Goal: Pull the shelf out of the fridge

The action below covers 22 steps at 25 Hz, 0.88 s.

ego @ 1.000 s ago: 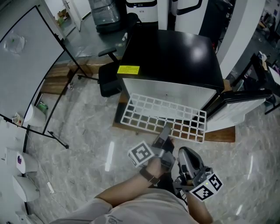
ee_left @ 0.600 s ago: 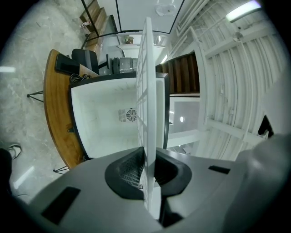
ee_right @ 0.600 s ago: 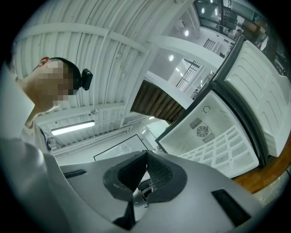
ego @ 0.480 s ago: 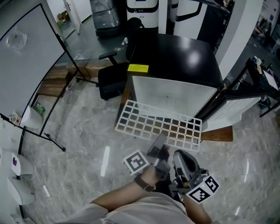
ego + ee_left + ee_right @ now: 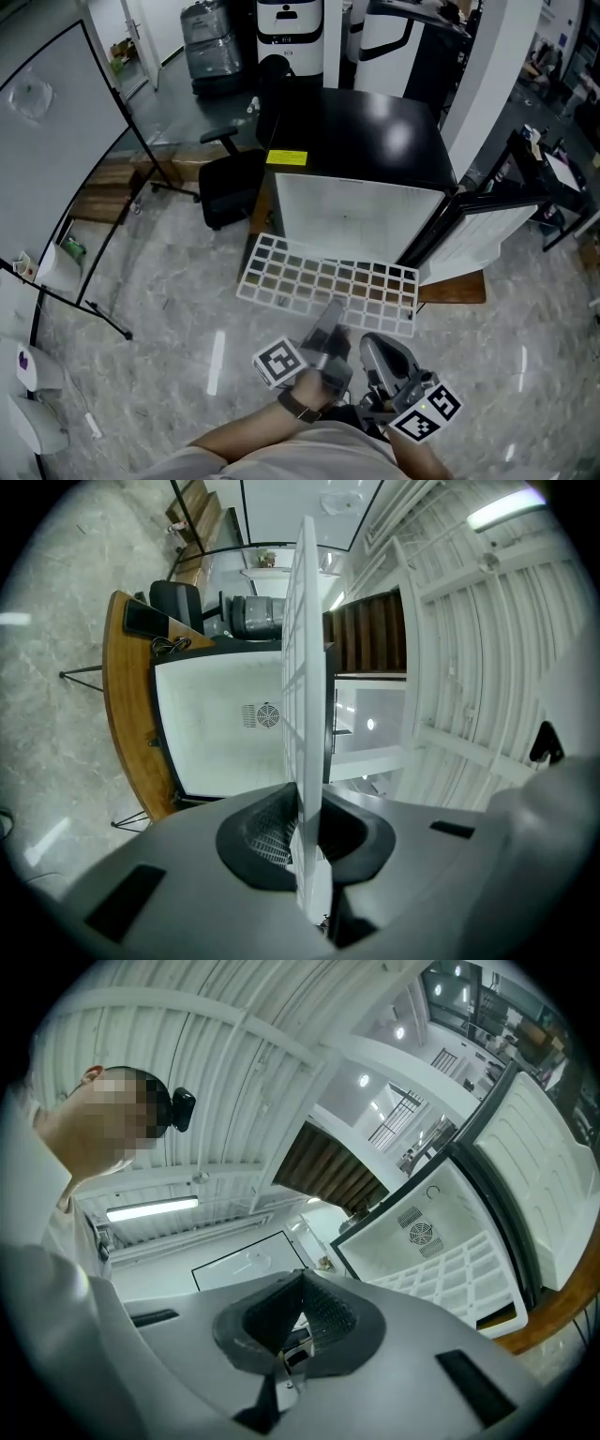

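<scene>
Two hand-held grippers low in the head view, only one of them at work. Left hand-held gripper [image 5: 328, 323]: clamped narrow on the near edge of the white grid shelf [image 5: 323, 281], with that edge showing end-on between the pads in its own view. Right hand-held gripper [image 5: 373, 349]: just beside the left, pads together on nothing, aimed upward with mostly ceiling in its own view.

Shelf: straight ahead of the left hand-held gripper, reaching from the grip toward the open fridge [image 5: 361, 141]. Long axis left to right across the fridge mouth, short axis along the line of pull. Hangs over the floor in front of the cabinet, gripped near the middle of its near rail. Balanced for a straight draw toward the body, though probably prone to tipping at either end with only one grip. Nearer by far to the left; right close enough to take the right-hand stretch of the rail if wanted.

Hard to tell from above whether the far edge is wholly clear of the opening or overlaps its lower lip. Judged nearly or fully out. Hidden: any inner rails of the fridge, and the shelf's underside. Open door [image 5: 487, 230] at the right only partly readable against dark furniture.
</scene>
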Motion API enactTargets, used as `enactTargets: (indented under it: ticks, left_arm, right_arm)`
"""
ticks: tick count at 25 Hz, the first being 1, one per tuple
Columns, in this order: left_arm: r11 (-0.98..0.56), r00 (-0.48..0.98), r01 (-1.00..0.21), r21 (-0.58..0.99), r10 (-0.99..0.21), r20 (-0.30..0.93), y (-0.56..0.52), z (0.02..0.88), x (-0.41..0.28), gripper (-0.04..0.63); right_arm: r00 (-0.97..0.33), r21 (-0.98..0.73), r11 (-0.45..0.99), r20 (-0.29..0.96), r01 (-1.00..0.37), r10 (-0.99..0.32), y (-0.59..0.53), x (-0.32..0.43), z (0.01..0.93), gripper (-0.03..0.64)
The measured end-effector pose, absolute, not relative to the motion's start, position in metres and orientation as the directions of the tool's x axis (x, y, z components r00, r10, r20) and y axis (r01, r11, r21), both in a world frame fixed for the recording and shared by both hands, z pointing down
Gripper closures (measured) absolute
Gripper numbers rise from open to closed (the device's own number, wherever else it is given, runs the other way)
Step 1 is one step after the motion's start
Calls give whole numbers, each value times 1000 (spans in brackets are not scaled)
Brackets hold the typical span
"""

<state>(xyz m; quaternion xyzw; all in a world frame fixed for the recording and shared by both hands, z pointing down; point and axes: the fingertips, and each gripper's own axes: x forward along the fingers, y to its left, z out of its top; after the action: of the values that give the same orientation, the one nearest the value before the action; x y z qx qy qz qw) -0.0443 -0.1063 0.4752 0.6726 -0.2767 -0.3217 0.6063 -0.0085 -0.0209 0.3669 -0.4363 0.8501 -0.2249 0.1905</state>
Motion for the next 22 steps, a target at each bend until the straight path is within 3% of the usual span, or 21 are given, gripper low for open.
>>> enactTargets:
  ticks: [6,22]
  left_arm:
    - [-124,607,78,989,-781,-146,-98,456,-35,571]
    - [-133,565,28,991,-815,-125,-71,457,-9,571]
  right_arm:
    - [-580,-522,549,-122,-653,-805,-16,0,360,598]
    - [-621,-501,591,-128,-633,-773,14,38,353,598]
